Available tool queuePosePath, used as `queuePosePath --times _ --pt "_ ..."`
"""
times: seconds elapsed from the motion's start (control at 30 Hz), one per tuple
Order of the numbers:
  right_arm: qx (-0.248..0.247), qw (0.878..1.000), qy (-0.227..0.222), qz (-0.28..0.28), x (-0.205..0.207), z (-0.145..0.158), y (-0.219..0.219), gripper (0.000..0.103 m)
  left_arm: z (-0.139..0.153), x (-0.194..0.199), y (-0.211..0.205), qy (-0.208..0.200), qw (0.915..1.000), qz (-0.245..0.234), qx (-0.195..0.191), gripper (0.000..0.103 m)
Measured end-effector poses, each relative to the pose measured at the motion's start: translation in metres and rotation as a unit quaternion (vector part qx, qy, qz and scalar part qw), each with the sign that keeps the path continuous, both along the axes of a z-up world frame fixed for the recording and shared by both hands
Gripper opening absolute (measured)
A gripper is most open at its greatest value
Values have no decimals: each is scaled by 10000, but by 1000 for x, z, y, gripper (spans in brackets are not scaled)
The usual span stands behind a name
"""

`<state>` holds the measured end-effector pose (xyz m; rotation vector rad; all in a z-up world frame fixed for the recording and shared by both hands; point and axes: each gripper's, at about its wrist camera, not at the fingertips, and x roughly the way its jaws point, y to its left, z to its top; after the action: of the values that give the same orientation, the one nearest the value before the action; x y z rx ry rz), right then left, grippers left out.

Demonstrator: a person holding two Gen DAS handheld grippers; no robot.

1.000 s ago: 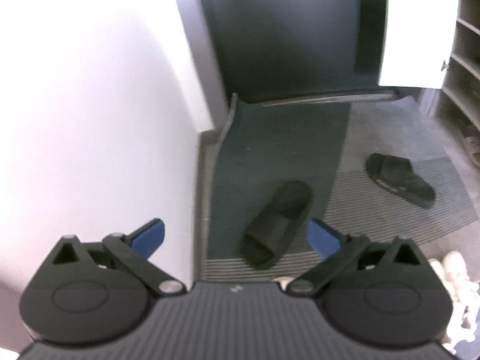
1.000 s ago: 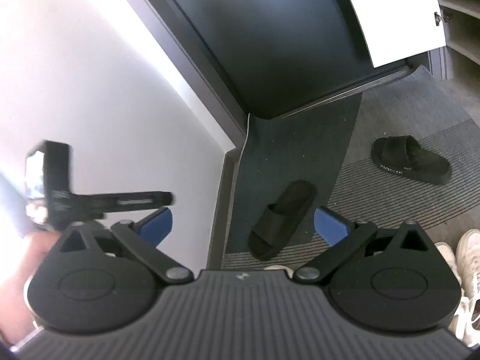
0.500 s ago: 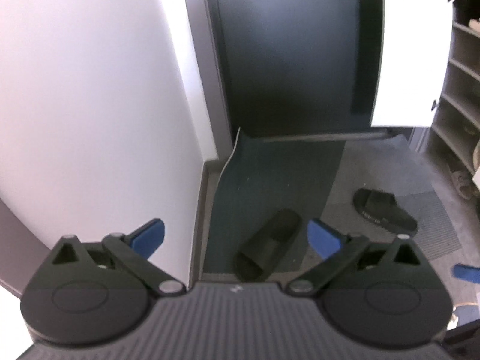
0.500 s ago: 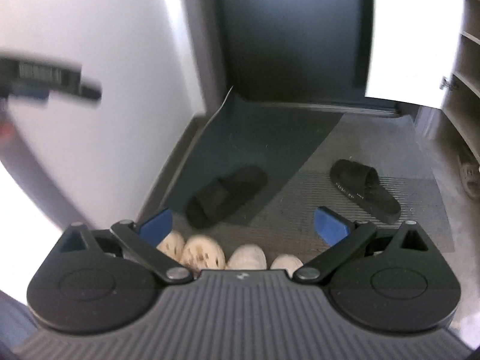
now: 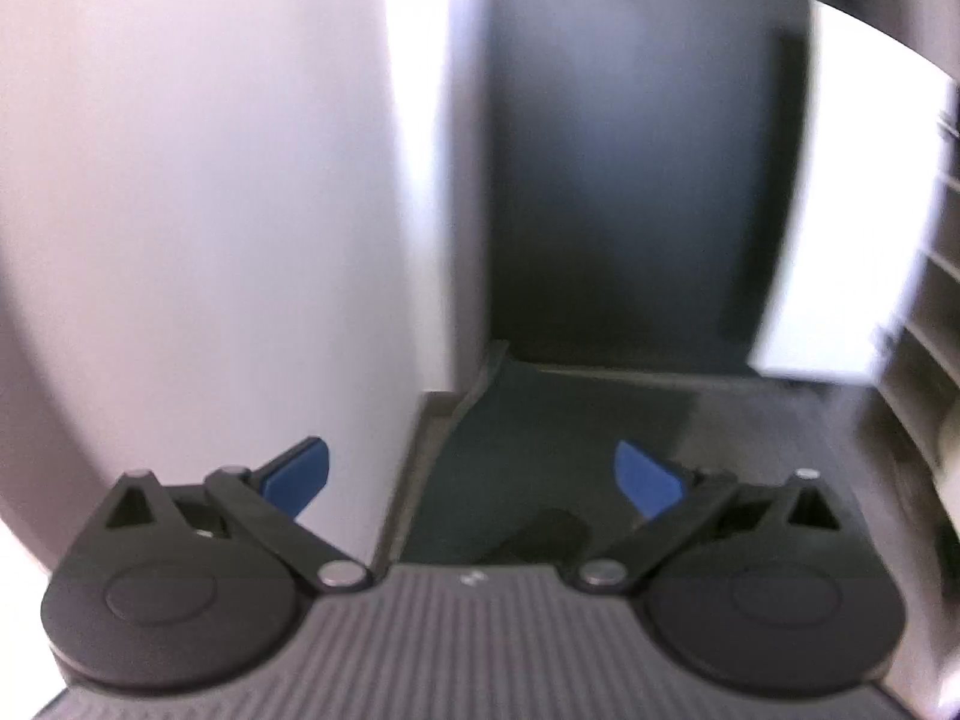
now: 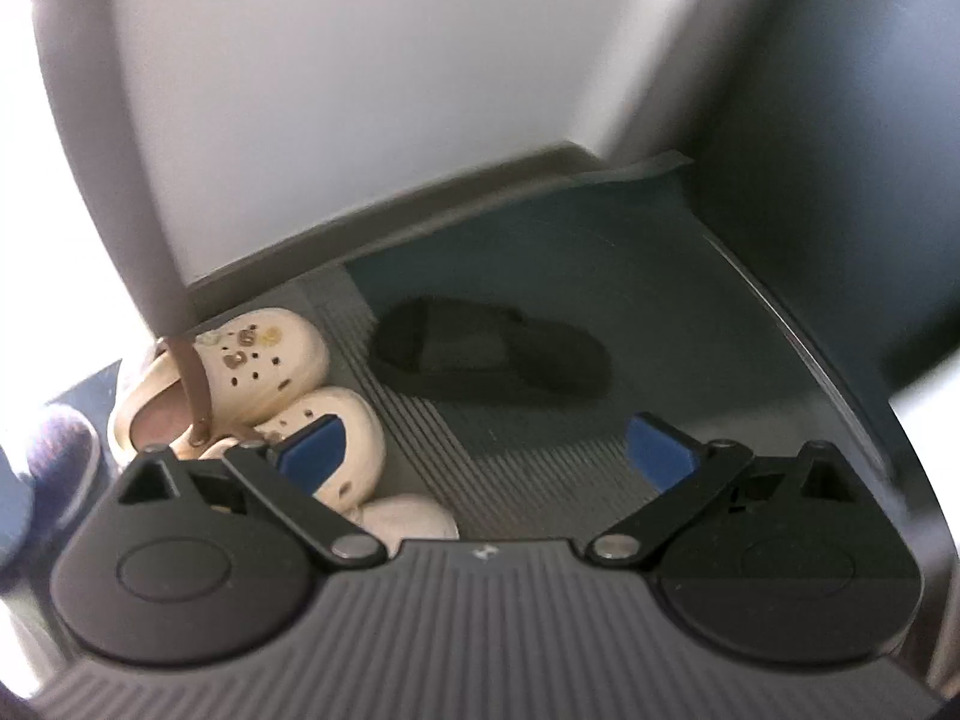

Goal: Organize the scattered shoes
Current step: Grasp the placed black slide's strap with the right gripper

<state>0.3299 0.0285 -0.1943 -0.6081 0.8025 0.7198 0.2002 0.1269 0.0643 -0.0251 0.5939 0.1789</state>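
White wall (image 6: 360, 120) fills the upper part of both wrist views, with a dark door (image 5: 630, 180) beside it at the far end of the entry. Below them a dark green mat (image 6: 630, 300) lies over a grey ribbed doormat (image 6: 480, 450) on the floor. At the right edge of the left wrist view, blurred shelves (image 5: 924, 300) show. The left gripper (image 5: 474, 477) hangs empty with its blue-tipped fingers spread wide, aimed at the door. The right gripper (image 6: 486, 447) is likewise spread and holds nothing, well above the floor. A black slide sandal (image 6: 489, 351) lies on its own where the two mats meet, ahead of the right gripper; only its blurred end (image 5: 534, 534) peeks over the left gripper's body. Cream clogs (image 6: 264, 360) sit together by the wall, left of the sandal.
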Motion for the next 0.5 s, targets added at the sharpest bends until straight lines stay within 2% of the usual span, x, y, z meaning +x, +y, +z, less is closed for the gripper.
queuePosePath --times 0.1,0.13,0.23,0.27,0.33,0.43,0.5 --pt "-40 9997 61 247 35 -39 3 101 -5 2 -7 -120 9993 338 109 103" --pt "-93 9994 81 321 53 -59 3 100 -9 8 -7 -50 9993 374 13 103" --pt "-168 9992 42 368 71 -86 3 100 -21 27 -5 180 9983 497 -239 103" --pt "-247 9990 15 384 84 -108 2 99 -25 34 -4 266 9977 548 -302 103" --pt "-398 9979 136 496 100 -138 5 94 -35 47 -2 432 9961 683 -366 103" --pt "-415 9961 148 760 111 -166 12 87 -51 68 -2 672 9927 925 -391 103" --pt "-529 9921 137 1133 116 -184 22 79 -65 86 -2 845 9903 1022 -403 103"
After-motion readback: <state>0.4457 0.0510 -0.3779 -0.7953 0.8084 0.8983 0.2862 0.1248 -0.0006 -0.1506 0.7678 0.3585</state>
